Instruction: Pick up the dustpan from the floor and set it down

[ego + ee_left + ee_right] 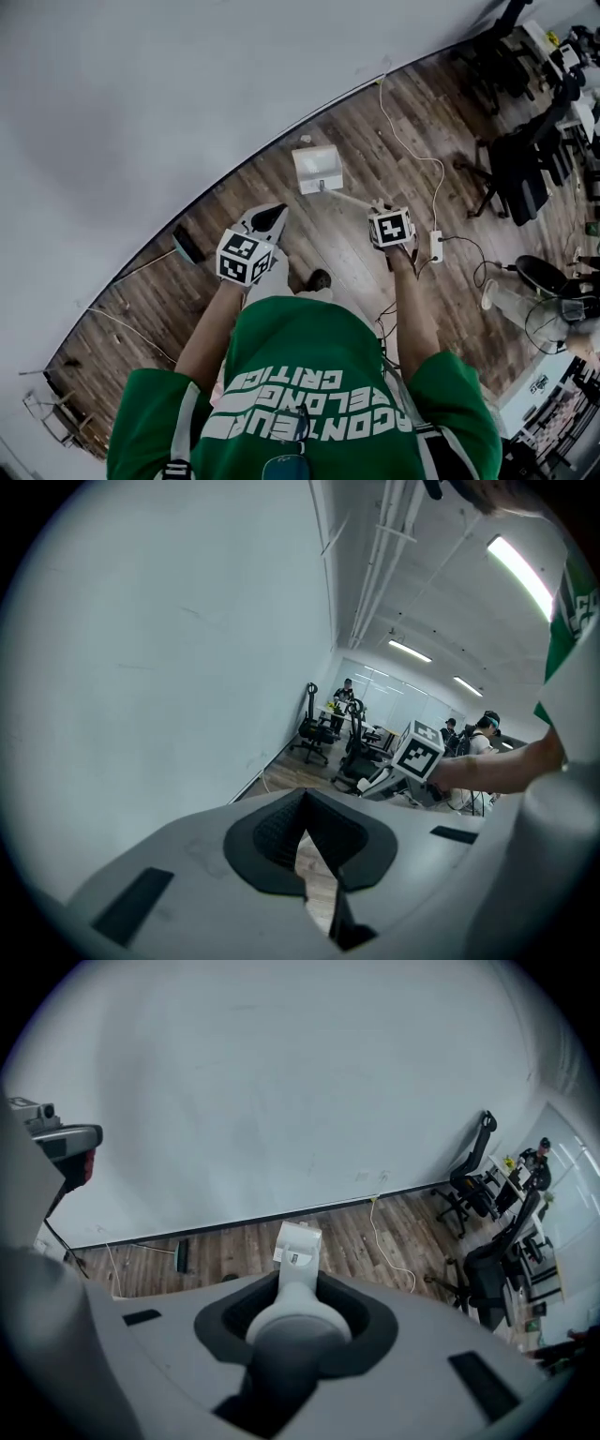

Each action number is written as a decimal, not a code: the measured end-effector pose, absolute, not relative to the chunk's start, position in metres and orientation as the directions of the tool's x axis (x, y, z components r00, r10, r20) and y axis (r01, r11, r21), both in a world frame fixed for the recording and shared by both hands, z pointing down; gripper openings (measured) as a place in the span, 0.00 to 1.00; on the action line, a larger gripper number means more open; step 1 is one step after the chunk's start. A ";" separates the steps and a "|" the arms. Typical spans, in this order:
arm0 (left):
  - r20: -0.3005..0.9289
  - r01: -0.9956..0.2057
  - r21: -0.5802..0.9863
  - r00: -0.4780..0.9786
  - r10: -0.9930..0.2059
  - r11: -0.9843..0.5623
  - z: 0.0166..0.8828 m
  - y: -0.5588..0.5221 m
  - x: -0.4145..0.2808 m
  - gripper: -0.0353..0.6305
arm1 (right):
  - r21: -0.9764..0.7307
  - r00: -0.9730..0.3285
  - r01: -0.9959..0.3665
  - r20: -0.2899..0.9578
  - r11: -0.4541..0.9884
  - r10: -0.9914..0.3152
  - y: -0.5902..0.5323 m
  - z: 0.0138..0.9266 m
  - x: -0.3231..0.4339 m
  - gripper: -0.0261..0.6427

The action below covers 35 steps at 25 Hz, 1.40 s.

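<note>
Grip is made on the right side: the right gripper (pixel 380 210) has its jaws partly closed around the pale round handle (pixel 349 199) of the dustpan (pixel 323 178), pads pressing it from both sides, as the right gripper view shows looking straight down the shaft. The dustpan's long axis runs directly out from those jaws, away from the person and toward the wall (pixel 187 75), with the white scoop (pixel 315 167) at the far end and the top of the handle in the grip. The gripper points steeply downward, so the scoop hangs below and ahead of the jaws. It looks clear of the wooden floor (pixel 234 202), though by how much I cannot tell. The left gripper (pixel 269 218) hovers to the left of the handle, nearer the person, its jaws drawn together on nothing, with only floor showing through the slit. Setting down turns on lowering along that same axis until the scoop's base meets the boards, and the right hand alone carries it. A power strip (pixel 436 246) and its cable (pixel 412 150) lie off to the right, apart from the scoop.
</note>
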<state>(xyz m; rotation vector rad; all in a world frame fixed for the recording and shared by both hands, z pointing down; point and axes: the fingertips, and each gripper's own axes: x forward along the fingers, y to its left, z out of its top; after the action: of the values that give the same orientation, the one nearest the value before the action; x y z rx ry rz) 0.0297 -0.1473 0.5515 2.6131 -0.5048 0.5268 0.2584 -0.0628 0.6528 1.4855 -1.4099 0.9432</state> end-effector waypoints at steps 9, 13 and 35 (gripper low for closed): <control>0.401 -0.382 0.287 0.881 -0.252 -0.878 0.531 -0.100 0.081 0.05 | 0.096 0.120 -0.992 0.878 -0.076 -0.463 0.031 0.591 0.300 0.21; 0.395 -0.373 0.269 0.884 -0.251 -0.888 0.523 -0.076 0.092 0.05 | 0.112 0.146 -0.989 0.853 -0.098 -0.500 0.067 0.564 0.313 0.21; 0.389 -0.357 0.161 0.880 -0.273 -0.920 0.510 -0.003 0.114 0.04 | 0.121 0.187 -0.981 0.817 -0.154 -0.546 0.147 0.545 0.340 0.21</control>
<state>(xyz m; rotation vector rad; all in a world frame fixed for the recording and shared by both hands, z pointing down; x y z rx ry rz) 0.1139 -0.0027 0.5100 2.8217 -0.4791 0.5351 0.3403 0.1467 0.5450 1.7939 -1.4377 0.8257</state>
